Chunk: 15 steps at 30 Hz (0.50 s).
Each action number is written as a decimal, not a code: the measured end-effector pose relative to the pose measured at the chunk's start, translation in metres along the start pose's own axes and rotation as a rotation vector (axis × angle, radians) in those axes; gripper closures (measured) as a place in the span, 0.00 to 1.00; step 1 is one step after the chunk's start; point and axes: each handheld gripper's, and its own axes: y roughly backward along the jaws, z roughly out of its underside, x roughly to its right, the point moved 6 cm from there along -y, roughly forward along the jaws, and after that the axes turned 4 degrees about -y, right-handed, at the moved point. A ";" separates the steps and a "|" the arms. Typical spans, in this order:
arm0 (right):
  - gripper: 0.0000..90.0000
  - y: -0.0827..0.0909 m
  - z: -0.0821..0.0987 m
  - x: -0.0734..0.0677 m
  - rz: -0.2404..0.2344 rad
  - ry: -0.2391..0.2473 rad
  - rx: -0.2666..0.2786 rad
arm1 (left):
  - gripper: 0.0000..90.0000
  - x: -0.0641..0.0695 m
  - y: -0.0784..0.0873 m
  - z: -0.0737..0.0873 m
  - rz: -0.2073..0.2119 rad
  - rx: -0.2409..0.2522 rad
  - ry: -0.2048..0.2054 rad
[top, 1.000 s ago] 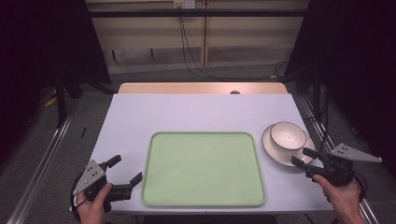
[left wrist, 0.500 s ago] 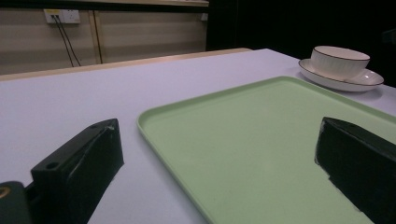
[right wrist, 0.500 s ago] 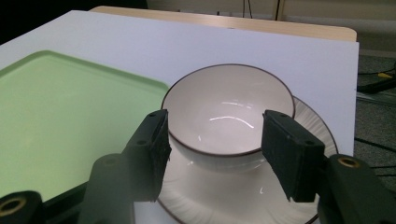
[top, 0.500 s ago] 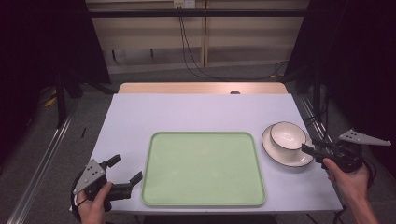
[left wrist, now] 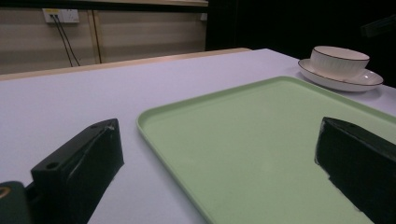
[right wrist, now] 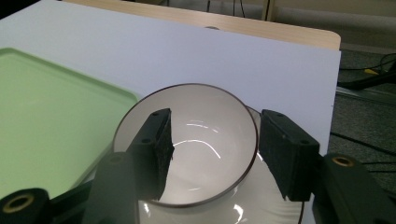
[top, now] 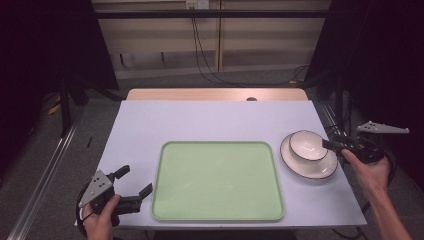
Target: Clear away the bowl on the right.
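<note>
Right gripper view gives the best look at the step in hand: the right gripper (right wrist: 212,149) is spread over the white ceramic bowl with a dark rim (right wrist: 187,144), one jaw inside the bowl and the other jaw outside its wall, so the rim lies between them but is not yet pinched. The bowl stands on a white saucer with a dark edge (top: 320,170), just to the right of the pale green plastic tray (top: 218,180), on the white bench (top: 200,120).

To do this well, I judge that the gripper should go a little lower, so that the pads cover more of the wall and not only the thin rim. Then it should close slowly, because glazed ceramic is smooth and may slip or tilt. The lift should go straight up, so the saucer under the bowl is not dragged along.

The left gripper (top: 135,182) is spread and holds nothing; it lies at the near left corner of the tray, one jaw on the bench and the other jaw over the tray's floor. It can wait there, or steady the tray later.
</note>
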 end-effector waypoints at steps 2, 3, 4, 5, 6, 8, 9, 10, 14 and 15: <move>0.52 -0.004 -0.002 0.002 0.015 0.003 0.005 | 0.01 0.000 -0.001 0.000 0.005 -0.001 0.000; 0.52 -0.004 -0.002 0.002 0.015 0.003 0.005 | 0.01 0.000 -0.001 0.000 0.005 -0.001 0.000; 0.52 -0.007 -0.002 0.004 0.021 0.007 0.001 | 0.01 0.000 -0.001 0.000 0.005 0.003 0.004; 0.52 -0.016 0.000 0.007 0.005 -0.013 -0.022 | 0.01 0.000 -0.001 0.000 0.006 0.002 0.003; 0.52 -0.016 0.000 0.007 0.005 -0.013 -0.022 | 0.01 0.000 -0.002 0.000 0.007 0.000 0.000; 0.53 -0.025 0.001 0.010 0.020 -0.012 -0.052 | 0.01 0.000 -0.002 0.000 0.007 0.003 0.003; 0.55 -0.031 0.000 0.015 0.033 -0.021 -0.063 | 0.01 0.000 -0.002 0.000 0.004 0.003 0.004; 0.55 -0.031 0.000 0.015 0.033 -0.021 -0.063 | 0.01 0.000 -0.002 0.000 0.004 0.003 0.004; 0.55 -0.041 -0.002 0.020 0.029 -0.034 -0.116 | 0.01 -0.001 -0.002 0.000 0.006 0.000 0.003; 0.54 -0.046 0.000 0.022 0.050 -0.032 -0.136 | 0.01 0.000 -0.002 0.000 0.007 0.004 0.007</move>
